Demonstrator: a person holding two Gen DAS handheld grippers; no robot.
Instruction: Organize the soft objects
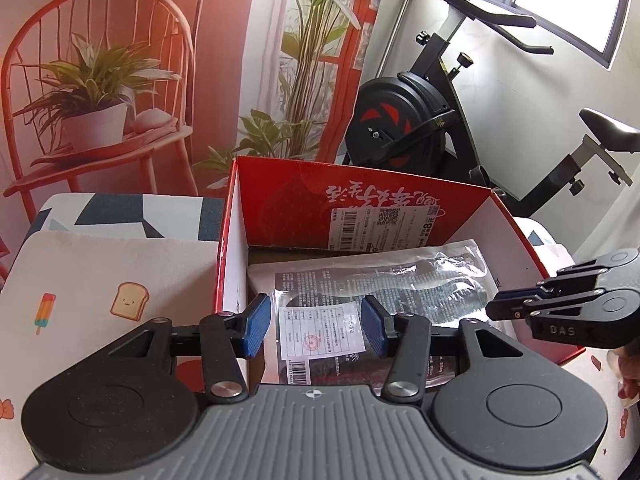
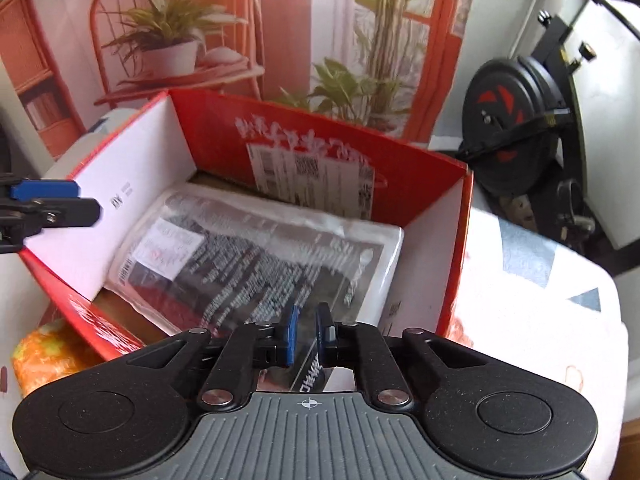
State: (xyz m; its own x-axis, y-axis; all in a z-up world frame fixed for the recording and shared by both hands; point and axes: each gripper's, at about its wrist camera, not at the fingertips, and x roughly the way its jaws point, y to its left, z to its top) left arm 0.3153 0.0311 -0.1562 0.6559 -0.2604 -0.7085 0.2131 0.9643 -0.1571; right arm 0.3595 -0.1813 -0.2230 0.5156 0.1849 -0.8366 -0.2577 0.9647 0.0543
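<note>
A flat plastic-wrapped package [image 1: 384, 280] with dark contents and a white label lies inside an open red box [image 1: 360, 196] with white inner walls. My left gripper [image 1: 315, 326] hangs open over the box's near left corner, with nothing between its blue pads [image 1: 256, 326]. In the right wrist view the package [image 2: 256, 256] fills the box floor [image 2: 208, 180]. My right gripper [image 2: 308, 336] is shut on the wrapper's near edge, which runs between the pads. Seen from the left wrist, that right gripper [image 1: 494, 306] reaches in over the box's right side.
The box stands on a cloth with cartoon prints [image 1: 100, 280]. An orange-yellow soft thing [image 2: 44, 352] lies outside the box's near left wall. An exercise bike [image 1: 404, 120] stands behind, beside a printed backdrop of a chair and plants [image 1: 100, 92]. A hand [image 1: 628, 364] holds the right gripper.
</note>
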